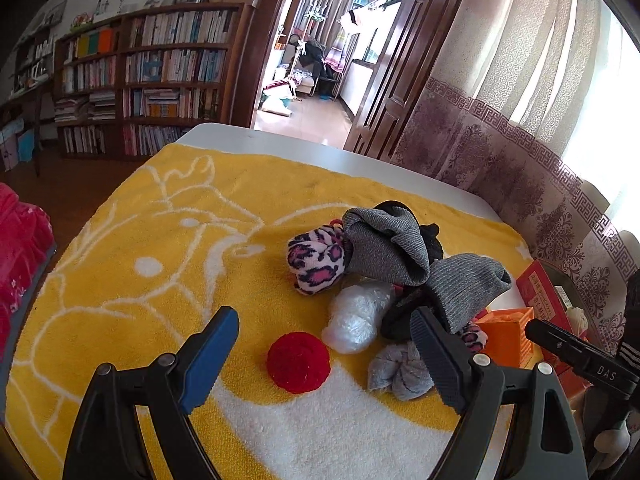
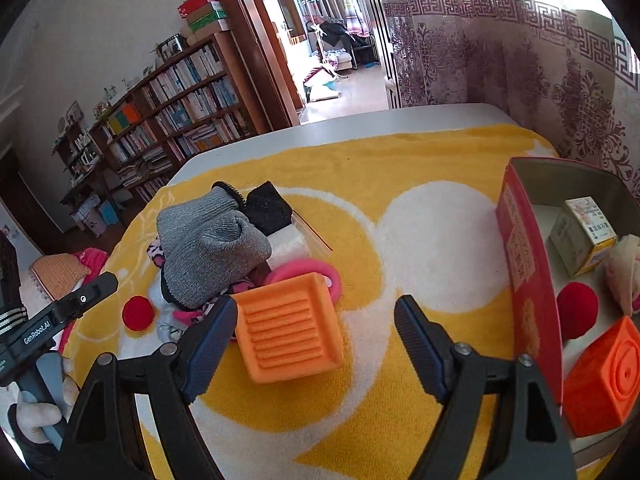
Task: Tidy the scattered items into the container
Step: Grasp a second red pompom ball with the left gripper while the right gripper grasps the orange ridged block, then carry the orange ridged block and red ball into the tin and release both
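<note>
We hold both grippers over the yellow-and-white towel [image 2: 360, 168], each with its jaws spread wide and nothing between them. The right gripper [image 2: 316, 344] hangs just near of the ribbed orange foam cube [image 2: 288, 326], which lies on the towel at the near edge of the sock pile, well left of the red cardboard box [image 2: 520, 240]. The cube looks light and a little squashy; we judge its flat opposite side faces the best hold, since the ribs should keep the pads from slipping. The left gripper [image 1: 324, 356] frames the round red yarn pompom [image 1: 298, 362], soft and nearly weightless, so it should be pinched across its middle. Beyond it lie a crumpled clear plastic bag [image 1: 356, 316], probably slippery, and floppy grey knit socks [image 1: 388, 248]. Inside the box we already see another pompom and orange cube.
</note>
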### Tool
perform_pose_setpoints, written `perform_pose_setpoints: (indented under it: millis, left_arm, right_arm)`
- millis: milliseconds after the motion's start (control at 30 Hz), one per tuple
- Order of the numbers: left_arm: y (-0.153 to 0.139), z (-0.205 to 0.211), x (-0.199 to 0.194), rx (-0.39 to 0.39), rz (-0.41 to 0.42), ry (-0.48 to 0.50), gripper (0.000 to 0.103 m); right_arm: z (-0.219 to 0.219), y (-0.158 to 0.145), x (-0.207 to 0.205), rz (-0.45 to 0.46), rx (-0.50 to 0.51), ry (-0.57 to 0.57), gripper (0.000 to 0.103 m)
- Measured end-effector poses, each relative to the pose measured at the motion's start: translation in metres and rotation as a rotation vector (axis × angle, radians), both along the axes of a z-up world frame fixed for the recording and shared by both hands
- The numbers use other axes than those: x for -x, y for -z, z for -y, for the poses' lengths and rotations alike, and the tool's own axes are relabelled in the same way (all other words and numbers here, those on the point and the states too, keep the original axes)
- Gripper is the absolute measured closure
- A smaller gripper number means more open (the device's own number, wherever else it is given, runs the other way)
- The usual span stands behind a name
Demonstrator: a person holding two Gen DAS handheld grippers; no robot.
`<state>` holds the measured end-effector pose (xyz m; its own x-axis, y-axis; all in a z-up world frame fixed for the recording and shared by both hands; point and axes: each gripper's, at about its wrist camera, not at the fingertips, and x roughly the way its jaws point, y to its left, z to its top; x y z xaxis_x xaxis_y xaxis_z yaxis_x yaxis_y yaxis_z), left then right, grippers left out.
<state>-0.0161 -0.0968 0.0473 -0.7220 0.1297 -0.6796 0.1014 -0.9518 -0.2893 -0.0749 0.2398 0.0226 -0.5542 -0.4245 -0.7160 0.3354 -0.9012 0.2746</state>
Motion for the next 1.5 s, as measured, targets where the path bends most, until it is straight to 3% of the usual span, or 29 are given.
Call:
perform_pose_setpoints:
  millis: [400,467,500,600,633,867,1033,1100,1167,1500]
  left_arm:
    - [0.024,-0.019,0.005,0.119,0.077,0.04,0.015]
    - [0.029,-0.02,0.007,0.117,0.099,0.049,0.034]
    - [0.033,-0.018,0.009,0.107,0.114,0.051,0.048]
    - [0.039,-0.012,0.011,0.092,0.136,0.039,0.056]
    - [0.04,-0.011,0.011,0.093,0.14,0.034,0.066]
    - [0.019,-0.004,-0.001,0.036,0.029,0.006,0.066]
    - [0.012,-0.008,-0.003,0.036,0.003,0.026,0.066]
    - [0.01,-0.011,-0.003,0.033,-0.005,0.033,0.066]
    - [0.01,-0.013,-0.003,0.032,-0.008,0.042,0.066]
    - [0.01,-0.017,-0.005,0.03,-0.019,0.055,0.066]
  right_arm:
    - [0.003,0.005,-0.007,-0.026,0.034,-0.016,0.019]
    - [0.003,0.005,-0.007,-0.028,0.036,-0.016,0.019]
    - [0.003,0.005,-0.008,-0.029,0.036,-0.018,0.019]
    - [0.005,0.005,-0.01,-0.035,0.033,-0.03,0.019]
    - [0.007,0.005,-0.011,-0.038,0.031,-0.035,0.019]
    - [0.023,0.007,-0.018,-0.058,-0.004,-0.093,0.019]
    - [0.029,0.013,-0.015,-0.049,-0.029,-0.087,0.019]
    - [0.028,0.016,-0.014,-0.046,-0.038,-0.079,0.026]
    - [0.028,0.017,-0.013,-0.043,-0.059,-0.071,0.044]
    - [0.022,0.007,-0.025,-0.109,-0.056,-0.047,0.045]
